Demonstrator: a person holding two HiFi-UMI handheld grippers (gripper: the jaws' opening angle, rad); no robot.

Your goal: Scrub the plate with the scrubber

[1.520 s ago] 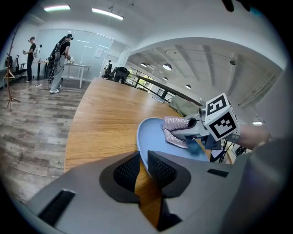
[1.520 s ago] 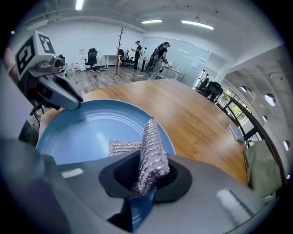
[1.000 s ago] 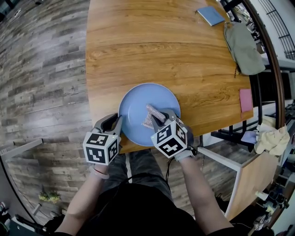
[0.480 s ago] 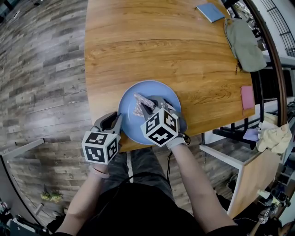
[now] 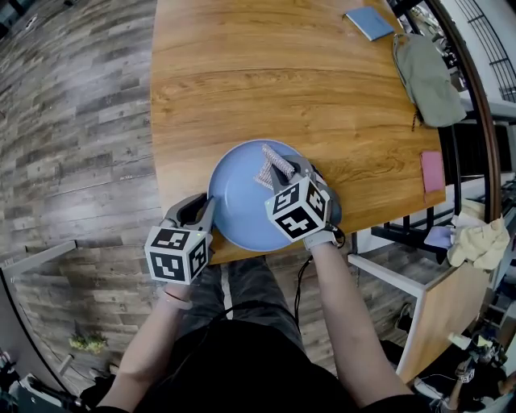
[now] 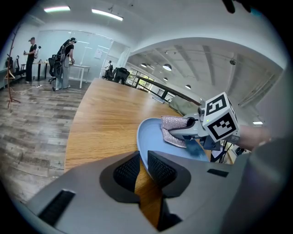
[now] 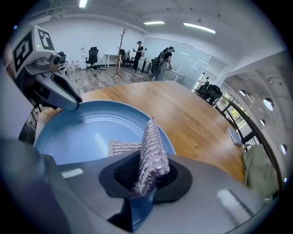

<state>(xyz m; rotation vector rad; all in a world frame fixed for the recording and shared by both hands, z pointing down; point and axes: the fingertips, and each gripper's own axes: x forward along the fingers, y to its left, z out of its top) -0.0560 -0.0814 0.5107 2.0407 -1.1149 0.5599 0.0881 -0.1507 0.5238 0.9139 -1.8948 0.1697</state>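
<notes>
A light blue plate (image 5: 238,202) lies at the near edge of the wooden table (image 5: 266,73). My left gripper (image 5: 206,212) is shut on the plate's near left rim (image 6: 140,146), one pad over it and one under. My right gripper (image 5: 284,173) is shut on a silvery mesh scrubber (image 5: 271,165), which rests on the plate's far right part. In the right gripper view the scrubber (image 7: 151,151) stands folded between the pads over the plate (image 7: 87,130). The left gripper view shows the scrubber (image 6: 176,129) and my right gripper (image 6: 190,127) on the plate.
Farther back on the table lie a blue booklet (image 5: 368,22), a grey-green cloth bag (image 5: 427,77) and a pink card (image 5: 432,171) at the right edge. A chair frame (image 5: 395,266) stands right of me. People stand at desks (image 6: 64,59) far off.
My right gripper swept the scrubber to the plate's left half, then back to the far right part. The left gripper and plate stayed put.
</notes>
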